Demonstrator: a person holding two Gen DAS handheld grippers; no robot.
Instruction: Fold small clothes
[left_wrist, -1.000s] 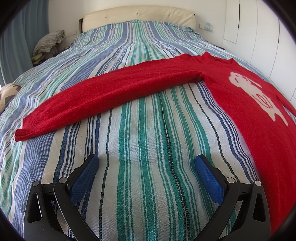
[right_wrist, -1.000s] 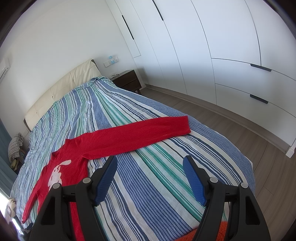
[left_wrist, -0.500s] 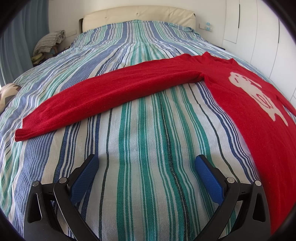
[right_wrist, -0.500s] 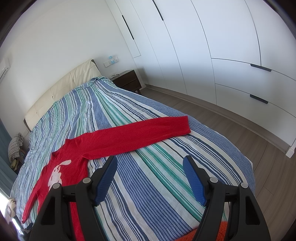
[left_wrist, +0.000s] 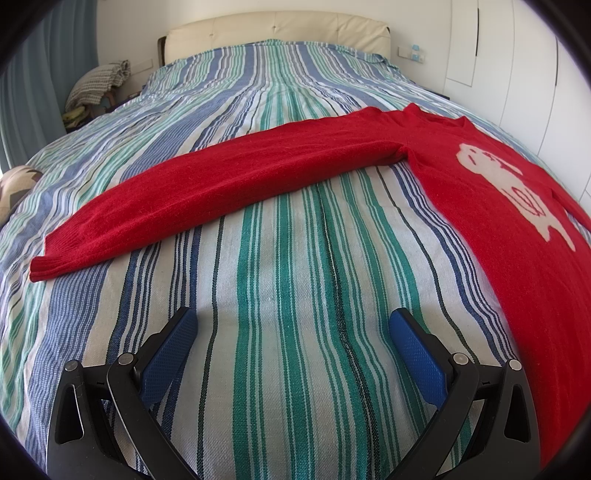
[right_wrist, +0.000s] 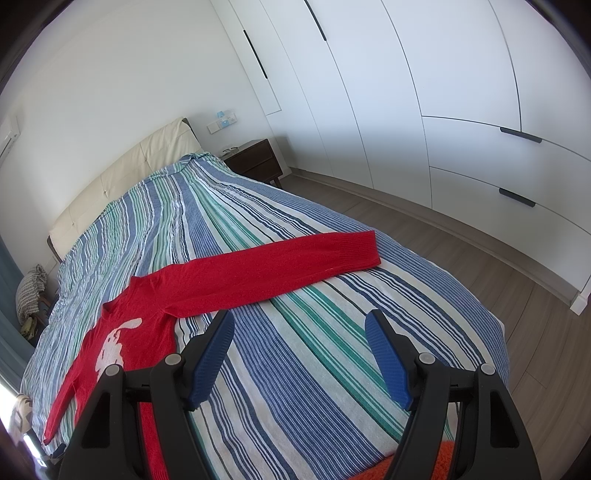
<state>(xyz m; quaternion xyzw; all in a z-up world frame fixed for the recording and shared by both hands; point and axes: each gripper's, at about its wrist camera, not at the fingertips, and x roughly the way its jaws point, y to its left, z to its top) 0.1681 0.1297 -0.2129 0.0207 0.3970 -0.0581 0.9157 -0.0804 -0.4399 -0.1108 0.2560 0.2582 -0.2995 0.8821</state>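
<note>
A red sweater (left_wrist: 498, 206) with a white figure on its chest lies flat on the striped bed cover (left_wrist: 295, 295), both sleeves spread out. One sleeve (left_wrist: 221, 184) stretches left across the left wrist view, its cuff at the far left. My left gripper (left_wrist: 293, 325) is open and empty, hovering over bare cover below that sleeve. In the right wrist view the sweater (right_wrist: 122, 332) lies at the left and the other sleeve (right_wrist: 273, 269) reaches right. My right gripper (right_wrist: 299, 328) is open and empty, just in front of that sleeve.
A cream headboard (left_wrist: 277, 29) stands at the bed's far end. A dark nightstand (right_wrist: 255, 158) and white wardrobes (right_wrist: 443, 110) line the right side past a strip of wood floor. An orange fabric (right_wrist: 439, 461) shows under my right gripper. A pile of cloth (left_wrist: 99, 85) sits left of the bed.
</note>
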